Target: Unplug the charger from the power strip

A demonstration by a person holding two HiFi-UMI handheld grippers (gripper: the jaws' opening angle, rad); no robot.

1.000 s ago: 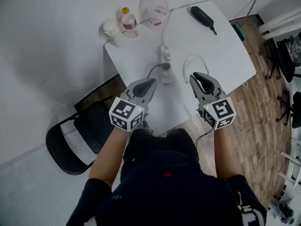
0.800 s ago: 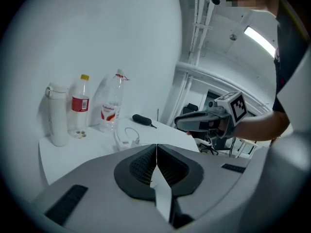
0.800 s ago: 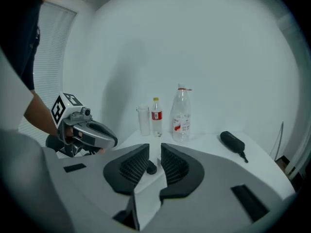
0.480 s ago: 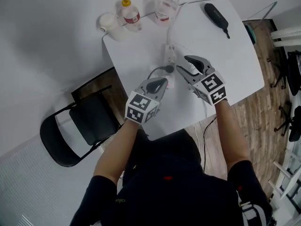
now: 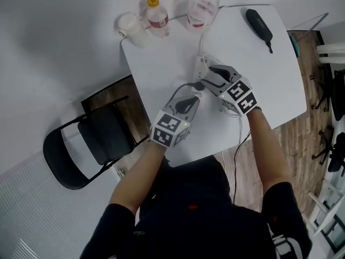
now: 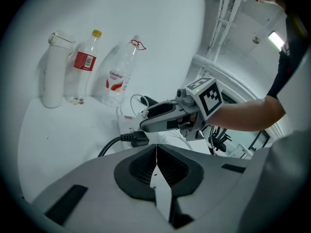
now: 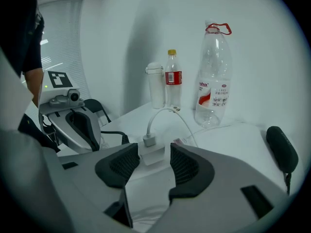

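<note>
A white power strip [image 5: 200,65] lies on the white table [image 5: 280,85], with a black plug [image 6: 136,139] and its cable in the near end. A white charger [image 7: 153,155] with a white USB cable [image 7: 165,114] stands in the strip. My right gripper [image 7: 154,161] sits over it, jaws opening, the charger between the pads with small gaps on either side. In the head view the right gripper [image 5: 211,79] is on the strip. My left gripper [image 6: 156,152] is shut and empty, just short of the black plug, and shows in the head view as the left gripper [image 5: 190,102].
At the table's far edge stand a large clear bottle [image 7: 213,81], a small red-labelled bottle [image 7: 173,79] and a white flask [image 7: 155,85]. A black handheld device [image 5: 260,23] lies at the far right corner. A black folding chair [image 5: 91,144] stands left of the table.
Both grippers have come down and forward onto the power strip. The right gripper's jaws went from shut to wide apart round the charger. The left gripper stayed shut.
</note>
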